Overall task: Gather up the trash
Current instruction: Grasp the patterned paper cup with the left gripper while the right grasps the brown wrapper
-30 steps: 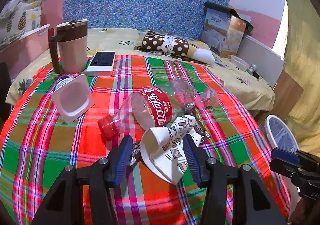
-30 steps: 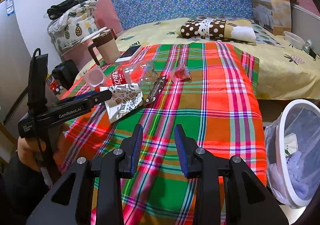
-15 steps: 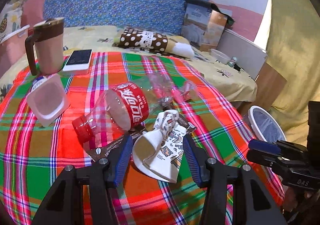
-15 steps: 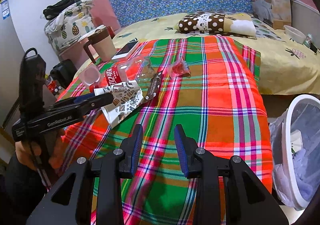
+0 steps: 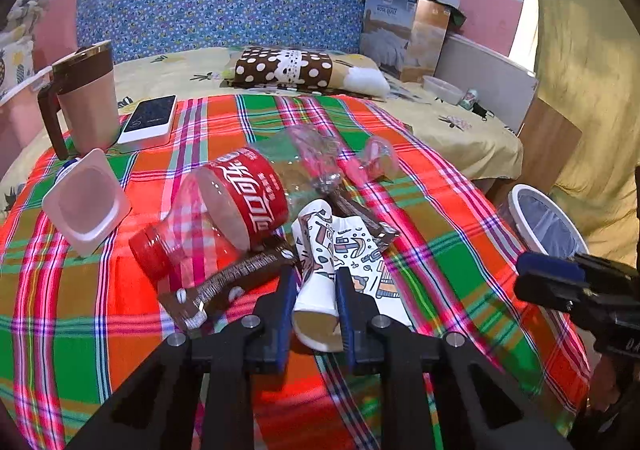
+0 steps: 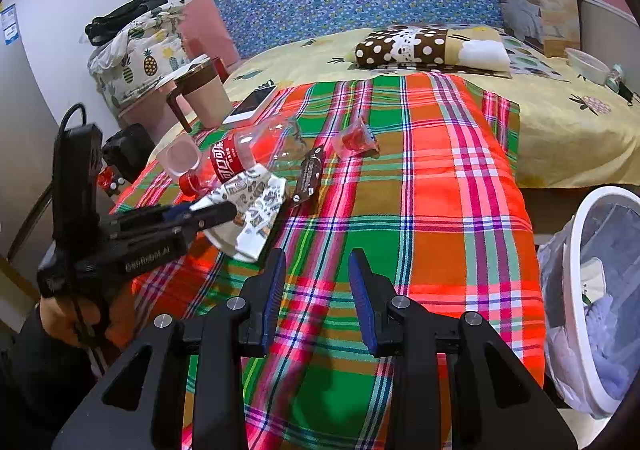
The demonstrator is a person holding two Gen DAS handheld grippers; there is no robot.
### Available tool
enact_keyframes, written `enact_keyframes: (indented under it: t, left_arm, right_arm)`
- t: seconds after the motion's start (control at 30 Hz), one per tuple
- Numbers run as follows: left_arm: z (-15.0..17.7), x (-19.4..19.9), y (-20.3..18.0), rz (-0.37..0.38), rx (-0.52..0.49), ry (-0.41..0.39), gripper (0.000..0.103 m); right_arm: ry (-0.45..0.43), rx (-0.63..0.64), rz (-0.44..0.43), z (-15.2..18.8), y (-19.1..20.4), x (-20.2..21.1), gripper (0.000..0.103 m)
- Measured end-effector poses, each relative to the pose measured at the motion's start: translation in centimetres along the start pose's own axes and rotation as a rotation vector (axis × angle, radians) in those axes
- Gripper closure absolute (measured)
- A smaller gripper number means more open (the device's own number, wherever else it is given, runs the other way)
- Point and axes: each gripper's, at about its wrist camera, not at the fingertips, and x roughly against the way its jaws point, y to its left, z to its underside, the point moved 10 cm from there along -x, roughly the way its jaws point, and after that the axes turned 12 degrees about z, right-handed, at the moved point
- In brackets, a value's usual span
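Paper cup [image 5: 320,282], printed and crushed flat, is pinched at its rim end between the fingers of the left gripper [image 5: 316,310], at six o'clock in the left wrist view; its mouth faces the camera and its far end lies on the plaid cloth [image 5: 440,250]. Whether the cup is lifted off the cloth cannot be told. At ten o'clock from it a cola bottle [image 5: 224,210] lies on its side, and a brown wrapper [image 5: 224,286] is partly tucked under the bottle. A clear plastic wrapper [image 5: 344,158] at twelve o'clock is hard to make out. A yogurt cup [image 5: 86,206], a mug [image 5: 86,98] and a phone [image 5: 150,120] sit toward ten o'clock.

From the right wrist view the left gripper [image 6: 212,212] shows side-on at nine o'clock, its body hiding part of the paper cup [image 6: 248,218]. The right gripper [image 6: 316,282] hangs over bare plaid cloth [image 6: 440,210] with its fingers apart and nothing between them. The trash bin [image 6: 576,290], lined with a bag, is cut off at three o'clock; only this view shows its contents. In the left wrist view just the bin's rim [image 5: 520,206] shows, and the right gripper [image 5: 552,278] is cut off by the frame edge.
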Motion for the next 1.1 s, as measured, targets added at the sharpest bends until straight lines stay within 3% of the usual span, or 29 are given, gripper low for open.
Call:
enact_keyframes:
  t: [0.5,1.1]
  left_arm:
    - [1.1,5.6,1.4,-0.043,0.094,-0.104,0.084]
    - [3.0,3.7,3.8,-0.022,0.224,-0.033,0.083]
  right_arm:
    - [-0.01,0.056,0.016,-1.6,2.0,-0.9,0.068]
    - [0.099,0.096,0.058,-2.6,2.9,-7.7,0.068]
